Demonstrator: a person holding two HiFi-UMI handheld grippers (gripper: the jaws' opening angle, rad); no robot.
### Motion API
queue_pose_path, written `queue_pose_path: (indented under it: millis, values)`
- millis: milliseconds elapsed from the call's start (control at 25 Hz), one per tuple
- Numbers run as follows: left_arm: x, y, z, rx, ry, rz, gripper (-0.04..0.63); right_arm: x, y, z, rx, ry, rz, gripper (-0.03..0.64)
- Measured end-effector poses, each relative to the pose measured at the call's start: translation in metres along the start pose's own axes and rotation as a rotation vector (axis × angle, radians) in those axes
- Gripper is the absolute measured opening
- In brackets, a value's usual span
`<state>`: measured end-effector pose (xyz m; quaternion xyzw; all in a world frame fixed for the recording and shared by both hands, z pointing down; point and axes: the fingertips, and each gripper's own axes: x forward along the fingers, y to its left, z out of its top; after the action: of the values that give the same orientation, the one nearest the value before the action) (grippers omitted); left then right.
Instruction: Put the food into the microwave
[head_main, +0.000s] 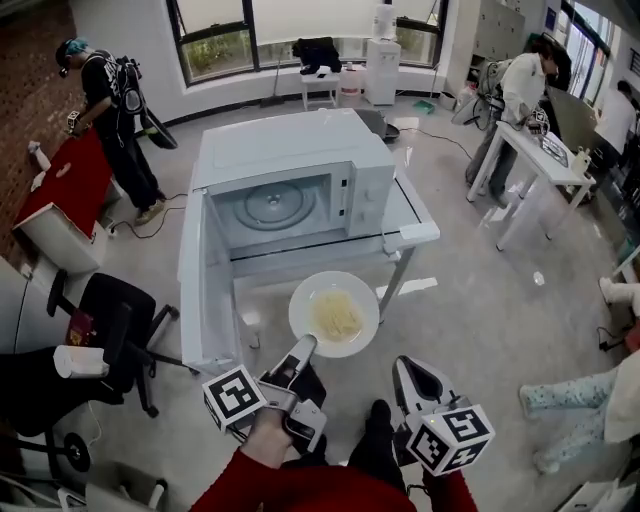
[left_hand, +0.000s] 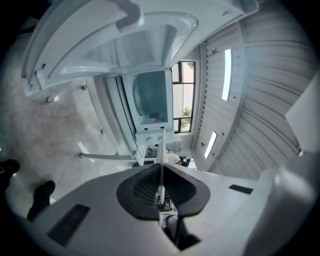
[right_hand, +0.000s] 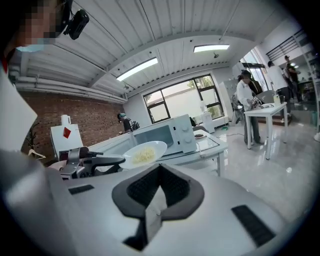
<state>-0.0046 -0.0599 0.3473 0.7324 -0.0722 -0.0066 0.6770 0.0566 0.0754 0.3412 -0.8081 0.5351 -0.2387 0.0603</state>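
Plate (head_main: 303, 298) of noodles (head_main: 337, 317) pinched by its rim in left tool (head_main: 304, 346), before open microwave (head_main: 300, 150) on worktop (head_main: 412, 208); right tool (head_main: 403, 366) closed, empty.

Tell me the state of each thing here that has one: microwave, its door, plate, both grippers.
Microwave: cavity empty but for its turntable.
Microwave door: swung wide open.
Plate: carrying noodles, held by its rim outside the microwave.
Left gripper: shut on plate.
Right gripper: shut, empty.
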Motion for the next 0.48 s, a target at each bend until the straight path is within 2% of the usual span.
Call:
queue_pose_path:
  millis: [160,480]
  values:
    - [0.029,-0.005,0.014,-0.047,-0.11,-0.026,0.025,0.038,-0.022,0.025,-0.056,0.041,0.093,0.014]
    - [0.074,-0.008,0.042,-0.076,-0.408,-0.003,0.025,0.104,-0.064,0.075,-0.188,0.153,0.336,0.014]
